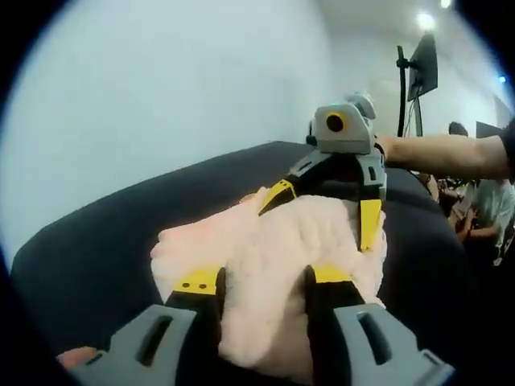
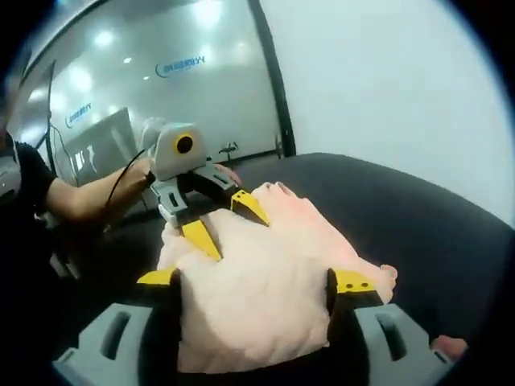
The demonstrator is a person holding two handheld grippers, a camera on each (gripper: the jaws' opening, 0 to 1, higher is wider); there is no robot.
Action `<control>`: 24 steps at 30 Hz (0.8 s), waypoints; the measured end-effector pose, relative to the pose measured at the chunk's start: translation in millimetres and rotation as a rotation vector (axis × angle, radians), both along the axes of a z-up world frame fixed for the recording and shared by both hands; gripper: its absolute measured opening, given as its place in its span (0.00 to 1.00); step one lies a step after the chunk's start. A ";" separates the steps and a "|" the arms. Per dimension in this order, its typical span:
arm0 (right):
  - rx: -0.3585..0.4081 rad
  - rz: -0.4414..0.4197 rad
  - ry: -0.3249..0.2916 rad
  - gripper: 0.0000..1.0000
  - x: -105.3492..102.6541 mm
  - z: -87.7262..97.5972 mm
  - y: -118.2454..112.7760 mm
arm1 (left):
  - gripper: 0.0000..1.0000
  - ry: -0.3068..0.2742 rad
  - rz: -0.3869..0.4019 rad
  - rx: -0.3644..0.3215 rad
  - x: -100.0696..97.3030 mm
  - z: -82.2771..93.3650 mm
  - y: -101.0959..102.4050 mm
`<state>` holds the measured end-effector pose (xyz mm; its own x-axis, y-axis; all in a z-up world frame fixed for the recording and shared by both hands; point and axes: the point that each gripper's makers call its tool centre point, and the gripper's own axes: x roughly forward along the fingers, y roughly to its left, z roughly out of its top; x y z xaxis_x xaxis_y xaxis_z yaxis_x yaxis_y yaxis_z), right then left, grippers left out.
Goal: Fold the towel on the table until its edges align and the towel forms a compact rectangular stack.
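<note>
The pink towel (image 1: 273, 265) lies bunched on the dark worktop (image 1: 96, 249), filling the gap between the wide-spread jaws of the left gripper (image 1: 263, 291). The right gripper (image 1: 326, 205), at 12 o'clock beyond it, also stands wide over the cloth. Risk: the thick plush may slip or bunch unevenly on closing, so the edges misalign.

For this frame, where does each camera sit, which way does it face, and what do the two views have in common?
Left gripper view: rides on the left gripper, looking along its open jaws across the fluffy pale pink towel at the right gripper and the person's forearm.
Right gripper view: rides on the right gripper, facing back over the towel at the left gripper and a black-sleeved arm.
Shared: the towel on the dark rounded table, each seen from opposite ends.
</note>
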<state>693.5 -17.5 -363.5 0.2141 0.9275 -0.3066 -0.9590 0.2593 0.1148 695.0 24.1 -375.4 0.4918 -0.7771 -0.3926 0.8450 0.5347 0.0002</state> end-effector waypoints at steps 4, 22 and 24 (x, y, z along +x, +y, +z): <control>0.207 -0.057 -0.034 0.52 -0.2 57.5 -4.9 | 0.28 -0.163 0.073 -0.106 6.4 48.9 4.2; 0.164 -0.527 0.000 0.06 1.4 18.9 -10.6 | 0.03 -0.174 0.324 -0.213 3.5 49.0 5.5; 0.183 -0.528 0.012 0.06 5.7 18.1 -7.7 | 0.03 -0.198 0.325 -0.157 4.7 38.9 2.7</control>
<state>699.1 -25.2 -345.4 0.6617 0.7334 -0.1561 -0.7025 0.6791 0.2127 699.7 26.7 -336.5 0.7757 -0.6119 -0.1548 0.6241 0.7801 0.0435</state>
